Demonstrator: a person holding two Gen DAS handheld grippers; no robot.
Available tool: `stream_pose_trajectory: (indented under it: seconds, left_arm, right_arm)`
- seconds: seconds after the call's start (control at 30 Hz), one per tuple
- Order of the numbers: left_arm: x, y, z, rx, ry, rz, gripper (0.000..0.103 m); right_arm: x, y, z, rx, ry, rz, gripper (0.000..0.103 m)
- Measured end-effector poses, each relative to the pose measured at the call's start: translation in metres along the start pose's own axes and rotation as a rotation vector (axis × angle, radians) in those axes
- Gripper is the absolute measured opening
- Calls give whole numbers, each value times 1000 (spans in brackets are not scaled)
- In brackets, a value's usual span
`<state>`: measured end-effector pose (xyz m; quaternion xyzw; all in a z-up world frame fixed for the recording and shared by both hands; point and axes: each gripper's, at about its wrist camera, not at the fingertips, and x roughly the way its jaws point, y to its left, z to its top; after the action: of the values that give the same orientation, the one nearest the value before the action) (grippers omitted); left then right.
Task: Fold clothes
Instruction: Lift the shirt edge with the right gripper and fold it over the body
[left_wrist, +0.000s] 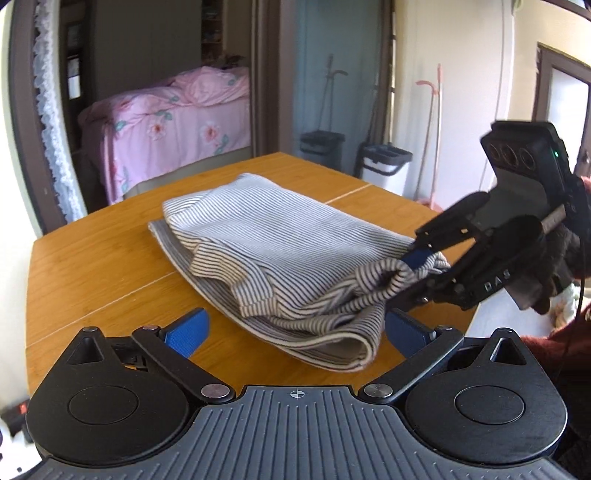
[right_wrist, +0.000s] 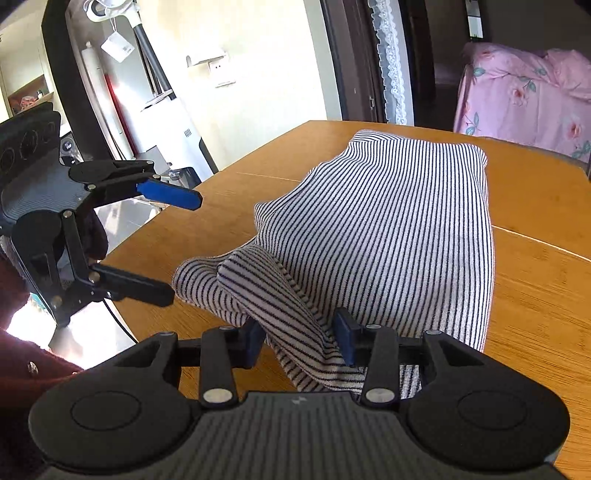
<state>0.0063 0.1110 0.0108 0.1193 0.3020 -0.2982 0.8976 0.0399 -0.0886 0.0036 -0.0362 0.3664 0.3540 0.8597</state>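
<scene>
A black-and-white striped garment (left_wrist: 280, 251) lies folded on the wooden table (left_wrist: 92, 273). It fills the middle of the right wrist view (right_wrist: 388, 236). My left gripper (left_wrist: 295, 328) is open and empty, its blue pads either side of the garment's near corner. It shows at the left in the right wrist view (right_wrist: 181, 247), jaws wide apart, just off the cloth. My right gripper (right_wrist: 301, 341) is shut on a bunched fold of the garment's edge. It shows at the right in the left wrist view (left_wrist: 417, 266), lifting that edge slightly.
The table edge (right_wrist: 155, 229) runs close to the left gripper. Beyond the table are a bed with a pink floral cover (left_wrist: 166, 125), bins (left_wrist: 384, 162) and mops against the wall, and a white appliance (right_wrist: 173, 125).
</scene>
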Motion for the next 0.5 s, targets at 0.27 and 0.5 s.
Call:
stream_pose_trajectory:
  seconds: [0.27, 0.5]
  left_arm:
    - [48, -6, -2, -9, 116, 155, 103]
    - [36, 12, 15, -179, 49, 99, 103]
  right_arm:
    - [1, 71, -42, -575, -72, -256, 70]
    - [25, 63, -49, -719, -128, -446, 36]
